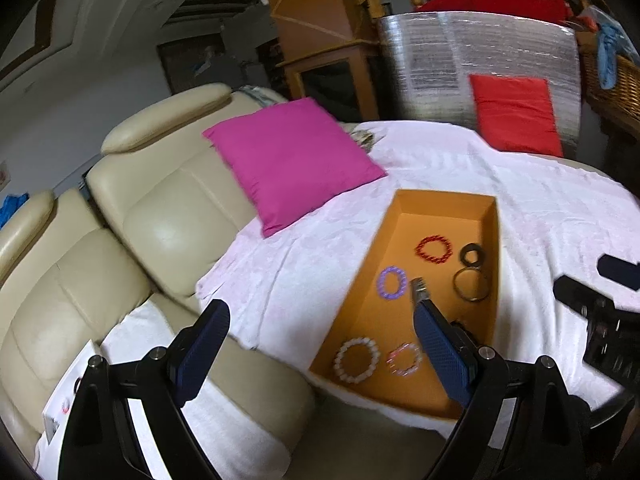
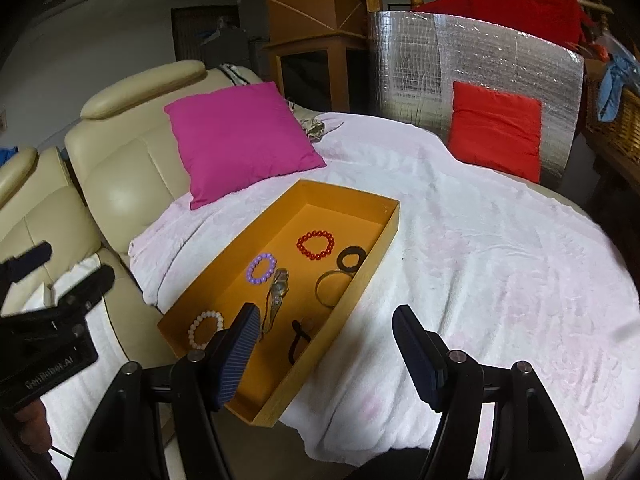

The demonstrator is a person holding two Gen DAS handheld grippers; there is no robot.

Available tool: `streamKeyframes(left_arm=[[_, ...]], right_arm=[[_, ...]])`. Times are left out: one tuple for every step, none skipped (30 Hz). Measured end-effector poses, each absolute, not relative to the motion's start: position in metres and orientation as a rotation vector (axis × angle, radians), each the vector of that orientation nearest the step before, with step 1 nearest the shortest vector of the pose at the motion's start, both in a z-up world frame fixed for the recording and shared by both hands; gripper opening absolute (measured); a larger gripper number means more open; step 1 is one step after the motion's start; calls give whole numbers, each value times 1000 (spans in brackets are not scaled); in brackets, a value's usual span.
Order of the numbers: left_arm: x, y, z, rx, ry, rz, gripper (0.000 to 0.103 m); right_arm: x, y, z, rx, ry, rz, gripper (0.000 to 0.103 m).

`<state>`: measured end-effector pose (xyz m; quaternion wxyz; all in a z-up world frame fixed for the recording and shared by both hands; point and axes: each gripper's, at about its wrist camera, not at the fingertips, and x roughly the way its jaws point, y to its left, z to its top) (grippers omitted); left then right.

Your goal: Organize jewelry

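An orange tray lies on a white-pink cloth. In it lie a red bead bracelet, a purple one, a white one, a pink one, a dark ring, a metal bangle, a watch and a black hair tie. My left gripper is open and empty at the tray's near left. My right gripper is open and empty over the tray's near right wall.
A pink cushion and a red cushion lie on the cloth's far side. A cream leather sofa stands left. A silver foil panel stands behind.
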<state>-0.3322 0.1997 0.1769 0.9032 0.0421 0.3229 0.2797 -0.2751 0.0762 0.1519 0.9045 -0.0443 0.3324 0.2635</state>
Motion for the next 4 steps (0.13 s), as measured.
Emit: streamKeyframes(left_arm=[[-323, 191, 177, 97, 668, 554, 93], [-316, 184, 177, 103, 669, 522, 93], [-302, 170, 178, 110, 674, 461, 93], [-286, 154, 178, 111, 683, 396, 93]], right_arm=[[-265, 66, 154, -63, 687, 531, 72], [-259, 59, 155, -51, 685, 517, 72], [-245, 43, 158, -29, 682, 485, 72], [-231, 25, 161, -8, 676, 444, 72]])
